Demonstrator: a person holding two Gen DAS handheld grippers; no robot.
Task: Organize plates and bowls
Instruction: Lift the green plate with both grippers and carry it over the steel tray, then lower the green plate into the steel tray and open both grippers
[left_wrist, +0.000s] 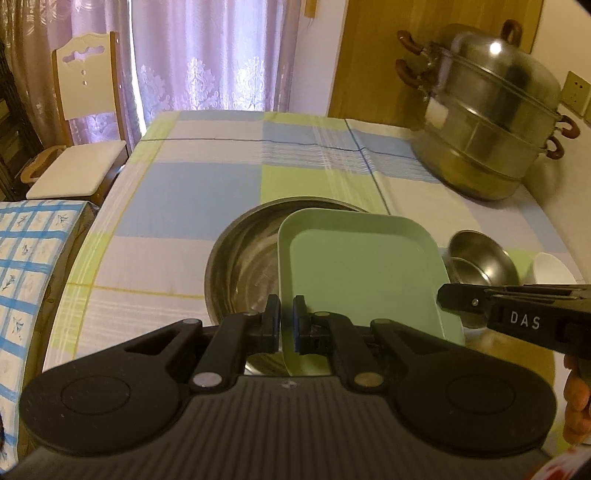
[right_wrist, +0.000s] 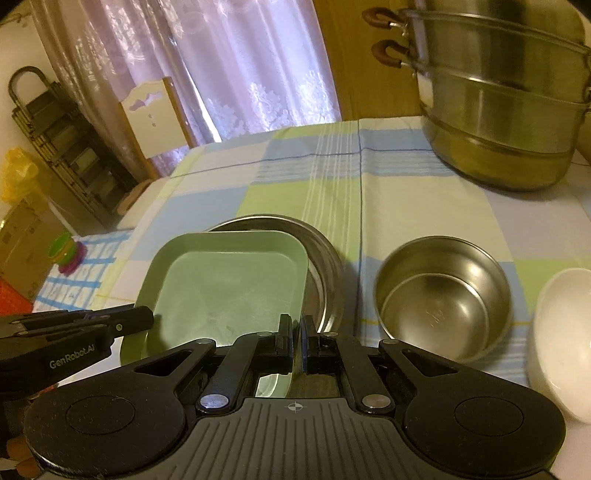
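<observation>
A pale green square plate (left_wrist: 354, 273) (right_wrist: 225, 284) is held between both grippers, over a round steel pan (left_wrist: 243, 266) (right_wrist: 325, 258) on the checked tablecloth. My left gripper (left_wrist: 287, 317) is shut on the plate's left rim near its front corner. In the right wrist view the left gripper (right_wrist: 147, 319) reaches in from the left. My right gripper (right_wrist: 295, 332) is shut on the plate's right rim and enters the left wrist view from the right (left_wrist: 443, 299). I cannot tell whether the plate touches the pan.
Right of the pan stand a steel bowl (left_wrist: 484, 258) (right_wrist: 443, 295) and a white bowl (left_wrist: 550, 267) (right_wrist: 561, 332). A tall steel steamer pot (left_wrist: 491, 122) (right_wrist: 502, 110) fills the back right corner. A chair (left_wrist: 85, 110) stands off the table's left side.
</observation>
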